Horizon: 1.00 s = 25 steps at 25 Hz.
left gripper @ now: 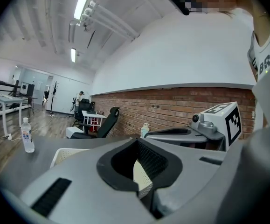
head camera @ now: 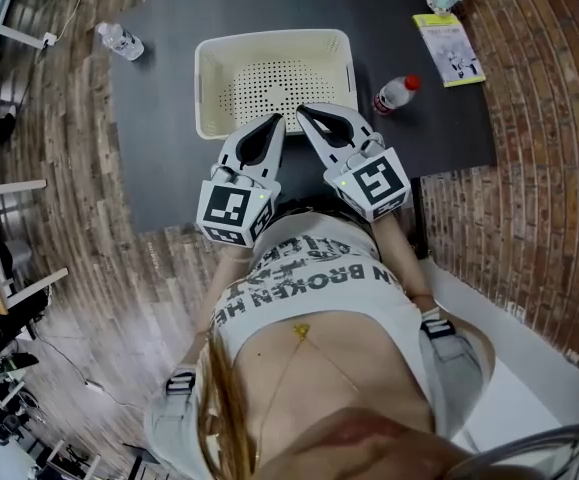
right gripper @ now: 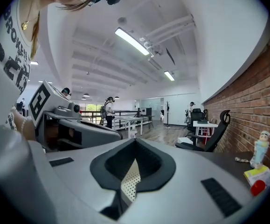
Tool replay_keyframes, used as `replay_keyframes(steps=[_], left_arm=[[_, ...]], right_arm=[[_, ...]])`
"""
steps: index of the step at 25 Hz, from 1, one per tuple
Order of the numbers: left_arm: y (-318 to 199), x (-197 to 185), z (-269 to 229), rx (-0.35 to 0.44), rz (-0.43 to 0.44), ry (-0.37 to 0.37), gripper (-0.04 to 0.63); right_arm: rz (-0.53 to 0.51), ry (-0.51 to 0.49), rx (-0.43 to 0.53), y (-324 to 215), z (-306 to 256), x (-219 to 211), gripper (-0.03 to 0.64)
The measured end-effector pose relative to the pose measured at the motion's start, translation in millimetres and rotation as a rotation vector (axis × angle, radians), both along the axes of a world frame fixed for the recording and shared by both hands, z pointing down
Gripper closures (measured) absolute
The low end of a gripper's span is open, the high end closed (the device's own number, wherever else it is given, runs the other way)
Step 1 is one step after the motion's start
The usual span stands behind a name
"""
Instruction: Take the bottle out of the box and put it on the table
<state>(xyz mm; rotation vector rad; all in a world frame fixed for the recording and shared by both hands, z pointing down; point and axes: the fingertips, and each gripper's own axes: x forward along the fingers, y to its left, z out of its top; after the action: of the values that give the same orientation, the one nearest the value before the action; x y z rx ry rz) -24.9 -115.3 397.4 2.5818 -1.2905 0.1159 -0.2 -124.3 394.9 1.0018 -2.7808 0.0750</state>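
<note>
Bottle point(head camera: 396, 94) w/ red cap sits on surface point(head camera: 169, 118) just right of box point(head camera: 205, 88), beyond right hand-held gripper point(head camera: 304, 113), the nearer; it & left hand-held gripper point(head camera: 277, 120) both pressed together, empty

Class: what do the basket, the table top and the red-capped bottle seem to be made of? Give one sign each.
Basket: likely moulded plastic, cream, matt; even perforations.
Table: dark matt top, perhaps laminate; no grain shows.
Bottle: probably plastic; pale body, red cap, too small to be sure.
</note>
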Motion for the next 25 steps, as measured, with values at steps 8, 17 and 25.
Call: replay_keyframes(steps=[8, 17, 25], left_arm=[[-0.1, -3.7, 0.7, 0.007, -0.006, 0.000, 0.591], [1.4, 1.8, 2.5, -0.001, 0.003, 0.002, 0.591], [3.7, 2.5, 7.5, -0.015, 0.006, 0.011, 0.591]], right_arm=[[-0.001, 0.000, -0.008, 0.2, 0.3, -1.8, 0.608], [-0.009, 0.006, -0.012, 0.2, 1.8, -1.0, 0.609], [-0.017, 0.043, -0.008, 1.6, 5.6, -1.4, 0.609]])
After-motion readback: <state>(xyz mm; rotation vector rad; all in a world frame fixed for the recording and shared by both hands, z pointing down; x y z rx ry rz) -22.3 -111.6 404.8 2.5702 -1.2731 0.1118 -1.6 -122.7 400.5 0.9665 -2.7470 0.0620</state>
